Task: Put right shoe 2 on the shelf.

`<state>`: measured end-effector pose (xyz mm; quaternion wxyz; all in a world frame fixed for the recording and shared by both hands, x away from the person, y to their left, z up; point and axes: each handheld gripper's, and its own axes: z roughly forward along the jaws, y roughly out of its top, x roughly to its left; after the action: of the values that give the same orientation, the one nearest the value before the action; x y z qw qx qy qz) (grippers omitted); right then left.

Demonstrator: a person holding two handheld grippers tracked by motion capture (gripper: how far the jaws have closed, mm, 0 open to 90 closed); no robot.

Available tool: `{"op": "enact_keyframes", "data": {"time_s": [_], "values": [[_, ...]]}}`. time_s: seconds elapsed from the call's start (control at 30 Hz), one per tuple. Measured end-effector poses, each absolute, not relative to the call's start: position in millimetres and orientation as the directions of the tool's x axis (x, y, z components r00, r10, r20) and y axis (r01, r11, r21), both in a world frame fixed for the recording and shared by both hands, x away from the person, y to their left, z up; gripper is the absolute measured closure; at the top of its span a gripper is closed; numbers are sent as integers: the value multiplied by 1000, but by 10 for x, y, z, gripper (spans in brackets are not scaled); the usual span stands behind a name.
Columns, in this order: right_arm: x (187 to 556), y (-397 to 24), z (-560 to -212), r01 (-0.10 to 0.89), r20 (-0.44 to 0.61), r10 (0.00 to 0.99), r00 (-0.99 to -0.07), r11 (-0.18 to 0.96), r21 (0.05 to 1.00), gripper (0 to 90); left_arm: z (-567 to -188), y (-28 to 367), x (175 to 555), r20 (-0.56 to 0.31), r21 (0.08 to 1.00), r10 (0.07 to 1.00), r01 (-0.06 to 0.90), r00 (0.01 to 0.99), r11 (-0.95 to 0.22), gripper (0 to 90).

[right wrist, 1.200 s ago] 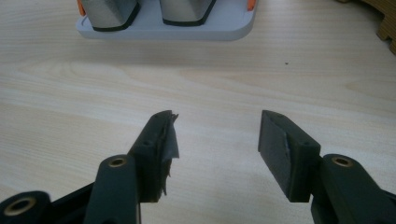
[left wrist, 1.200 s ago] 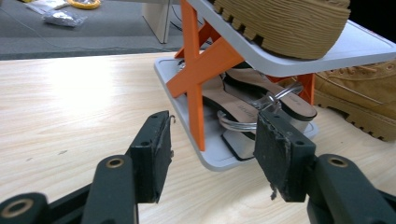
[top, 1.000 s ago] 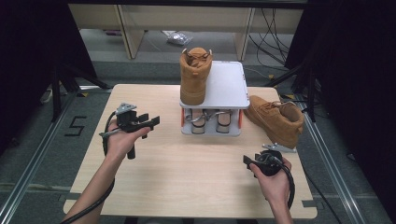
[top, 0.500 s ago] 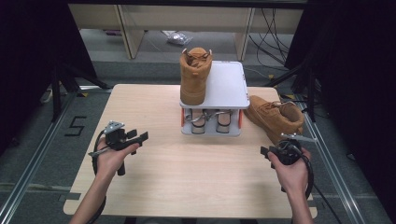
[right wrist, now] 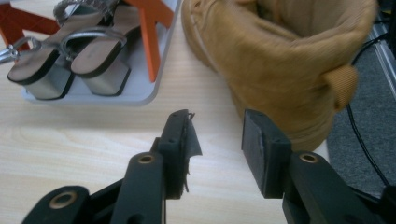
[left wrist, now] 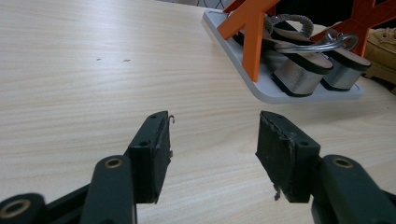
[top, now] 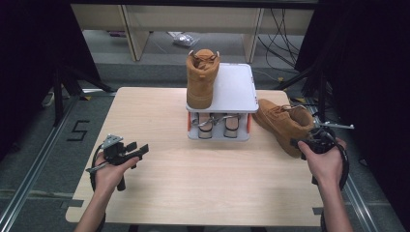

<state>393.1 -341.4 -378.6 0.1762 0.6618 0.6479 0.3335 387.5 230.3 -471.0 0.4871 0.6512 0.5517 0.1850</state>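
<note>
I note light wooden table (top: 193,193) carrying white two-tier shoe rack (top: 237,89) with orange side braces (left wrist: 252,32). Tan suede boot (top: 200,79) upright on top shelf, left side. Lower tier: pair of silver block-heel sandals (top: 217,126), side by side, heels toward me. Number marking (top: 77,130) on grey floor left of table. Pale wooden shelving (top: 130,24) beyond far edge, black cables (top: 280,24) hanging at right. Crumpled item (top: 183,39) on floor behind; cannot identify it.

Tan boot (top: 285,123) (orange-legged rack (top: 222,104)).
</note>
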Motion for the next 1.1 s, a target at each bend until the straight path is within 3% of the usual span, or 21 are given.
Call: {"op": "enact_keyframes", "data": {"time_s": [0.07,0.1,0.17,0.2,0.43,0.6,0.63,0.83,0.87,1.1], "values": [[3966,-3468,-3729,736,208,976,-56,-101,669,643,-4723,2293,3879,-296,836,899,542,323,81,439],[3991,-3539,-3712,731,158,985,-76,-53,680,650,-4731,2284,3882,-299,836,899,543,321,84,439],[4051,-3602,-3672,707,188,981,-50,-98,700,651,-4741,2273,3887,-297,834,898,546,324,78,439],[4076,-3619,-3637,713,217,976,8,-158,683,650,-4743,2264,3887,-297,834,898,547,325,77,439],[4354,-3893,-3581,672,182,978,104,-203,712,650,-4771,2231,3886,-295,830,897,553,330,69,439],[4560,-3949,-3669,685,189,975,118,-218,695,632,-4804,2226,3895,-303,823,894,563,329,72,438],[4599,-3976,-3702,682,143,986,90,-165,712,630,-4809,2227,3895,-300,821,896,567,326,68,438],[4687,-3963,-3786,738,162,978,132,-206,642,627,-4842,2216,3896,-305,810,896,582,323,66,438],[4710,-3958,-3794,737,204,970,136,-236,634,629,-4856,2215,3904,-313,813,890,578,332,70,438],[4741,-3910,-3774,766,146,979,145,-204,609,752,-4881,2180,3903,-304,809,891,585,337,55,445]]}}
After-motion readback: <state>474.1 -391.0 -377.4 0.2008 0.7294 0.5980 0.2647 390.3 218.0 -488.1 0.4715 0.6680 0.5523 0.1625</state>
